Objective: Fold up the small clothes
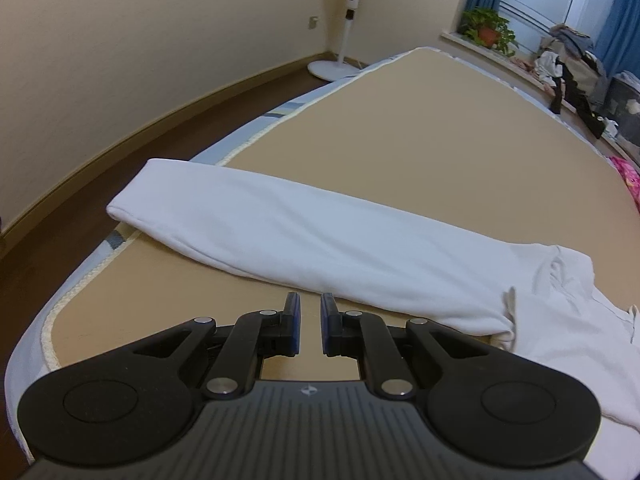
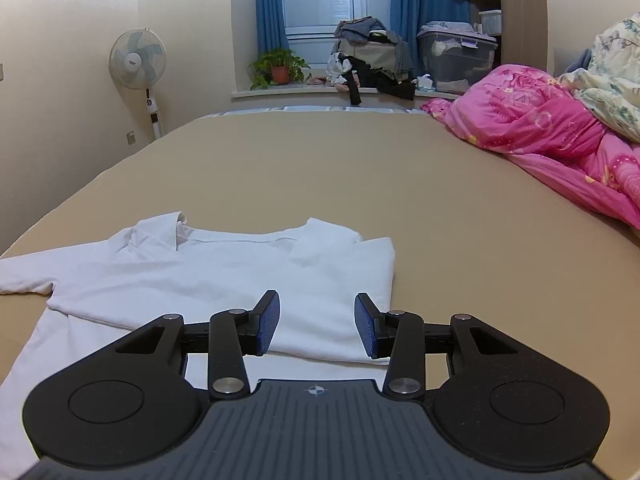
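A white long-sleeved shirt [image 2: 224, 268] lies flat on the tan bed [image 2: 320, 168], collar toward the far side and its right side folded in over the body. In the left wrist view one long sleeve [image 1: 300, 236] stretches left to the mattress edge. My left gripper [image 1: 311, 300] hovers just in front of that sleeve, all but shut, with only a thin slit between the pads and nothing in it. My right gripper [image 2: 316, 300] stands open low over the shirt's folded right part, with cloth under its fingers but none pinched.
A pink quilt [image 2: 560, 144] and a floral quilt [image 2: 612, 76] are heaped on the bed's right side. A standing fan [image 2: 138, 60], a potted plant [image 2: 280, 68], a clothes pile [image 2: 372, 60] and a storage box [image 2: 456, 60] line the far wall. The mattress edge [image 1: 132, 236] drops to dark floor at left.
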Action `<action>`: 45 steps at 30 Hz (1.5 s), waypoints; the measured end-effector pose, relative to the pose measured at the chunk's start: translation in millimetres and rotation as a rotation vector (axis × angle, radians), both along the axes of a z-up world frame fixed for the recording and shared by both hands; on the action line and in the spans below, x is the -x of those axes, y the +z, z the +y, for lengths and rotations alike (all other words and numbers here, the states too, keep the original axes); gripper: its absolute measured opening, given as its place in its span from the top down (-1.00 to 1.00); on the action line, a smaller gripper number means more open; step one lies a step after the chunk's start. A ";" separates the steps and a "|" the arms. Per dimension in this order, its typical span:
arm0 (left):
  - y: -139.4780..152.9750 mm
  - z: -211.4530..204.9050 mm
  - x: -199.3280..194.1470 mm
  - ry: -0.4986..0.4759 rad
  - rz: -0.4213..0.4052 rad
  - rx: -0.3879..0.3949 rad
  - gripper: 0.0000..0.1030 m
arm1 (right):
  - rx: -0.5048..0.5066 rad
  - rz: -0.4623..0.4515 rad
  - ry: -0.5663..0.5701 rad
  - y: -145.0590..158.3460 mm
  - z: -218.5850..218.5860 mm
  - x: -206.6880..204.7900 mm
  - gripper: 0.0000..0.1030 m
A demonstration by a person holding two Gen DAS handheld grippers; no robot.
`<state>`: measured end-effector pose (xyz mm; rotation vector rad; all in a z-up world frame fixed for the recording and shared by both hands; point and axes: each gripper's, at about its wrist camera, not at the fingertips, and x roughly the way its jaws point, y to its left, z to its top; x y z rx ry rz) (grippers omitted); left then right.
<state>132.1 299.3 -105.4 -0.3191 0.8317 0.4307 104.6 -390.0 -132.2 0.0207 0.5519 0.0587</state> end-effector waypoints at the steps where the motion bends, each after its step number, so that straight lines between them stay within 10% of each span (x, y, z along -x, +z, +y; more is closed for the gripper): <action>1: 0.7 1.3 0.7 0.002 0.000 -0.003 0.79 | 0.001 0.001 0.004 -0.1 0.0 0.0 0.16; 10: -1.3 18.6 0.3 0.023 -0.021 0.072 0.80 | 0.002 0.009 0.006 -2.1 3.2 -2.8 0.17; 14: -14.3 58.5 -3.6 0.093 -0.058 0.216 0.80 | -0.009 0.029 -0.005 -4.1 0.0 -6.1 0.52; 25: -60.7 151.1 12.0 0.409 -0.140 0.555 0.44 | -0.004 0.065 -0.004 -10.0 0.2 -16.7 0.52; 33: -50.3 146.1 18.3 0.550 -0.113 0.520 0.25 | 0.028 0.104 0.029 -17.6 11.7 -29.3 0.52; 38: -48.7 139.7 3.6 0.561 -0.049 0.381 0.94 | 0.030 0.117 0.053 -19.2 15.5 -29.9 0.52; 45: 46.4 2.5 -34.7 0.153 -0.230 -0.113 0.95 | 0.002 0.137 0.030 -19.8 7.1 -32.6 0.52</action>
